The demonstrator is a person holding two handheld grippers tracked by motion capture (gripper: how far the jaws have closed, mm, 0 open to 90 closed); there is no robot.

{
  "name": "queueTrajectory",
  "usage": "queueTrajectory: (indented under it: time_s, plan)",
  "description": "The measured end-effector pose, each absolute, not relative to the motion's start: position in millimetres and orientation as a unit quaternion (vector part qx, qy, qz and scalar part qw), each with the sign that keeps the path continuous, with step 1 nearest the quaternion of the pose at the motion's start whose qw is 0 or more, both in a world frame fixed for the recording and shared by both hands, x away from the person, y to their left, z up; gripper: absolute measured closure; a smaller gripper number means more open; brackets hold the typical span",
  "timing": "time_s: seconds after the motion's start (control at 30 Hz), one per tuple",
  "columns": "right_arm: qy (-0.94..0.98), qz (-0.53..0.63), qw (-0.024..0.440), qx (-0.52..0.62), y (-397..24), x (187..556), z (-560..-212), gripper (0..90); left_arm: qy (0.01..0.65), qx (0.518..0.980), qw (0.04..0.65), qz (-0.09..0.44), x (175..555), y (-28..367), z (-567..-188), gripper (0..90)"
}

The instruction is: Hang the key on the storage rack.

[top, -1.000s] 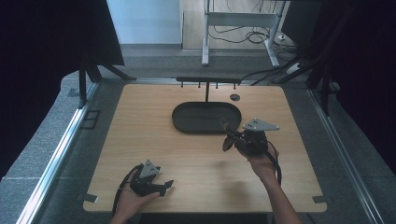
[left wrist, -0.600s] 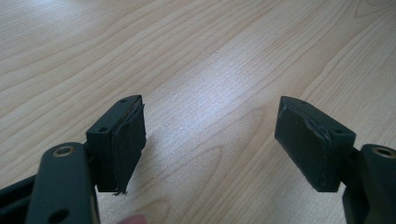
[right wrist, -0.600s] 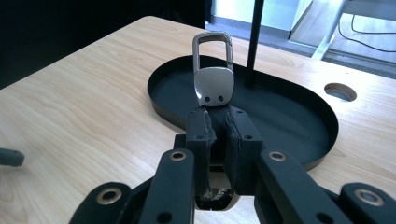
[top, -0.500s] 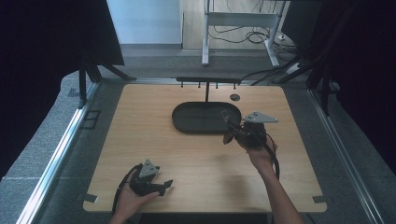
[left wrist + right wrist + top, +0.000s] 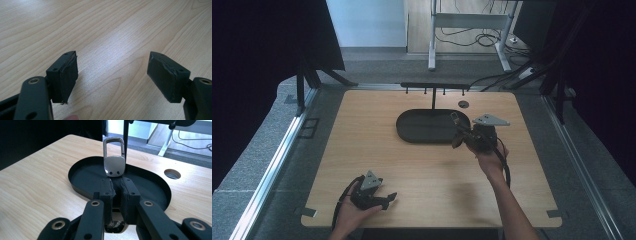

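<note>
High view looks down the whole table (image 5: pixel 362 150); both gripper views skim close over its wood.

Light: even and soft over the worktop (image 5: pixel 362 140), dark curtains (image 5: pixel 257 45) black out both sides.
Glare: pale sheen on the wood grain in the left gripper view, bright glint on the metal clip (image 5: pixel 114 161).
Shadows: faint, soft-edged.
Focus: high view slightly soft; near tool (image 5: pixel 117 185) parts a bit blurred.

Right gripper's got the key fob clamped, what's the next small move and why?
Probably lift the right gripper toward the rack's pegs: it grips the metal key fob with the clip loop up, over the black tray, with the rack's post just behind. The left gripper rests open.
</note>
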State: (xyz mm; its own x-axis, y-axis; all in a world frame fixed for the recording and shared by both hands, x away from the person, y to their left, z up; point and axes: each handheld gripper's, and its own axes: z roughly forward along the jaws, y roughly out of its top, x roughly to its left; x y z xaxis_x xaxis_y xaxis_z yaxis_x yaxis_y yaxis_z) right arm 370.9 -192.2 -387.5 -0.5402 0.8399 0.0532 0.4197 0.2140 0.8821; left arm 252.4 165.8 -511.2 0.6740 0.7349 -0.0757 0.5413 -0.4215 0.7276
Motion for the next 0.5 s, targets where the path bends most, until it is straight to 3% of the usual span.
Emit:
queueTrajectory:
  time_s: [0.5]
  plan:
    - [0.735,0.462,0.239,0.435,-192,391,-385,80.9,0.385,0.832,0.379,0.128,253,167,-510,25.4]
